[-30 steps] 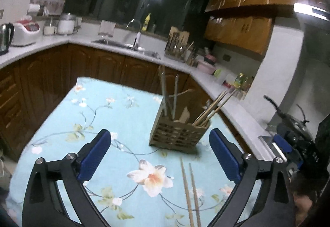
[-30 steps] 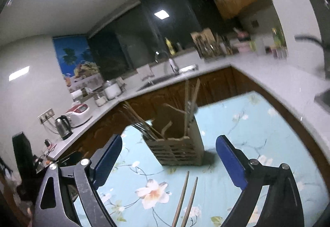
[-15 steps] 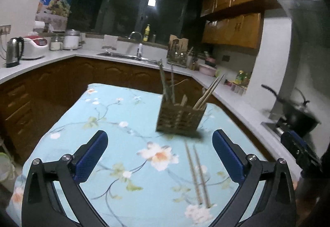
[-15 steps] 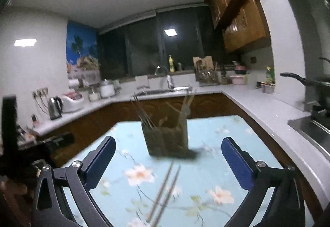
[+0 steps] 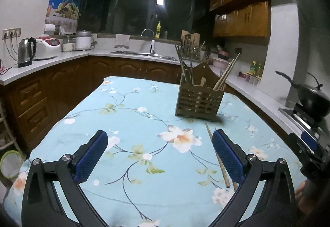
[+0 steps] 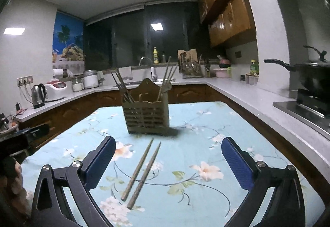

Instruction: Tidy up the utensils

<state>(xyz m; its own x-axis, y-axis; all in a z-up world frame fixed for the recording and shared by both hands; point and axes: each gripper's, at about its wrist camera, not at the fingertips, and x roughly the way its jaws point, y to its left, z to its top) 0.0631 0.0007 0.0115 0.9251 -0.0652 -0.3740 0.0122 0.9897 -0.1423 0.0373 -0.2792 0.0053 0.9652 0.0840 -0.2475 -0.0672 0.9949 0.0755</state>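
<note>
chopsticks [image 6: 142,171] lie lower centre; we should straddle both with our wide, empty right gripper [image 6: 168,162], keeping left gripper [image 5: 159,154] wide, clear.

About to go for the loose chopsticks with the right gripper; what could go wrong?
The two chopsticks lie flat and apart on the soft tablecloth, so the open right gripper may catch one or snag cloth. The wooden utensil holder already holds leaning chopsticks that could block insertion.
</note>
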